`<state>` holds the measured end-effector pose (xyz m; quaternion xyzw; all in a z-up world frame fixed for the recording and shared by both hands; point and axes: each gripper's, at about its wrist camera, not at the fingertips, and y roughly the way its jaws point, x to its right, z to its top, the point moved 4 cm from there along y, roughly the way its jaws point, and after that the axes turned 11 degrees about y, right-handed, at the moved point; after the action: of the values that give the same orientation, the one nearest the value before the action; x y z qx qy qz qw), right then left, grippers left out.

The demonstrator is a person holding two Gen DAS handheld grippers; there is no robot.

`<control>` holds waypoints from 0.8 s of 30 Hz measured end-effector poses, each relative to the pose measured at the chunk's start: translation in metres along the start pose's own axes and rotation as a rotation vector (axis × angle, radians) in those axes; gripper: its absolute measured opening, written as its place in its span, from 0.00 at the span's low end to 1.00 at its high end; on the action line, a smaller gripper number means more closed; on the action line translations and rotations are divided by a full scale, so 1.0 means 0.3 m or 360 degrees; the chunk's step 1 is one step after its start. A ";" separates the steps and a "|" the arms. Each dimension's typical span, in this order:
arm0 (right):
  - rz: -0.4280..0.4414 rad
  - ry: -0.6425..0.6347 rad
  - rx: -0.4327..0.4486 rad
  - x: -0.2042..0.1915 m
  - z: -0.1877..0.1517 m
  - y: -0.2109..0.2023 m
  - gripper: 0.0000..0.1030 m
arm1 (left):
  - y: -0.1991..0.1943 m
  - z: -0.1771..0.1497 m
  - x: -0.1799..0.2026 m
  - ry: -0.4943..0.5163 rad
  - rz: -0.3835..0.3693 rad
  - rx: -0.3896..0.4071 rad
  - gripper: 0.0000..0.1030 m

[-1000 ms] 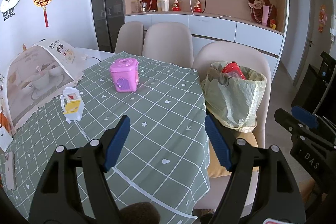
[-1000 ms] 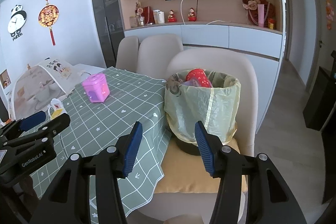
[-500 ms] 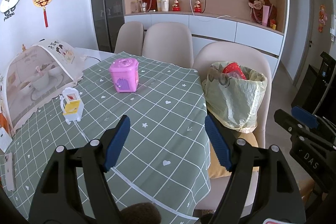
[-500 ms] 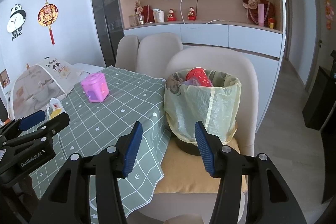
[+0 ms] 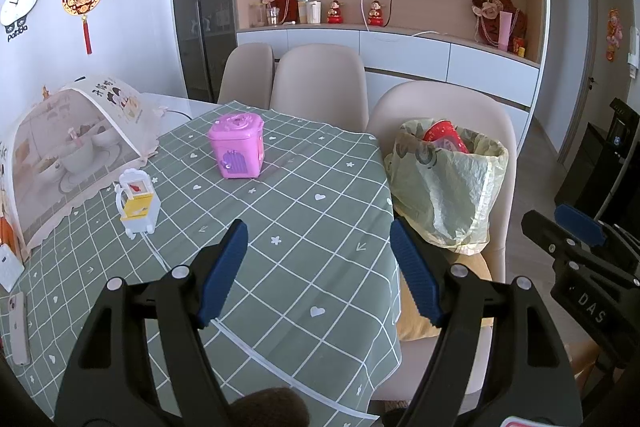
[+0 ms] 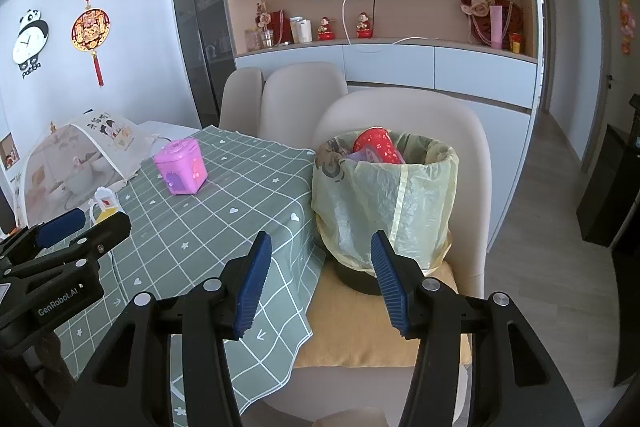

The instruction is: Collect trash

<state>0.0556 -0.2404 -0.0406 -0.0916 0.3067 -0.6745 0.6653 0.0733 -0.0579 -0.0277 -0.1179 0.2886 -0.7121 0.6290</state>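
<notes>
Left wrist view: the left gripper [image 5: 318,239], jaws spread and empty, hangs over a green checked tablecloth [image 5: 304,211] near its right edge. Just beyond that edge, a yellow-bagged trash bin [image 6: 384,199] sits on a beige chair [image 6: 404,115]; the right gripper [image 6: 320,251], jaws spread and empty, faces it.

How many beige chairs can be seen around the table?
3. One nearest holds the lined trash bin on a yellow cushion; two more stand behind it along the table's far edge. Others may be hidden.
</notes>
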 end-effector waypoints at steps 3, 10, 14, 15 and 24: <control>-0.0002 -0.0001 0.0006 0.001 0.001 0.000 0.48 | -0.001 0.000 0.000 -0.0003 0.0003 0.0002 0.68; -0.0001 0.0002 0.0017 0.004 -0.005 -0.011 0.48 | -0.005 0.000 0.006 0.0003 0.0004 0.0003 0.68; -0.0003 0.0002 0.0019 0.006 -0.002 -0.013 0.48 | -0.004 0.001 0.005 0.0005 0.0001 0.0005 0.68; -0.0004 0.0002 0.0021 0.006 -0.004 -0.014 0.48 | -0.004 0.000 0.004 0.0006 0.0002 0.0003 0.68; -0.0030 0.0015 0.0023 0.011 -0.003 -0.023 0.48 | -0.004 -0.001 0.013 0.0025 0.0003 0.0002 0.68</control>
<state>0.0490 -0.2438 -0.0387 -0.0865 0.3042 -0.6832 0.6581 0.0716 -0.0616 -0.0280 -0.1116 0.2933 -0.7126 0.6275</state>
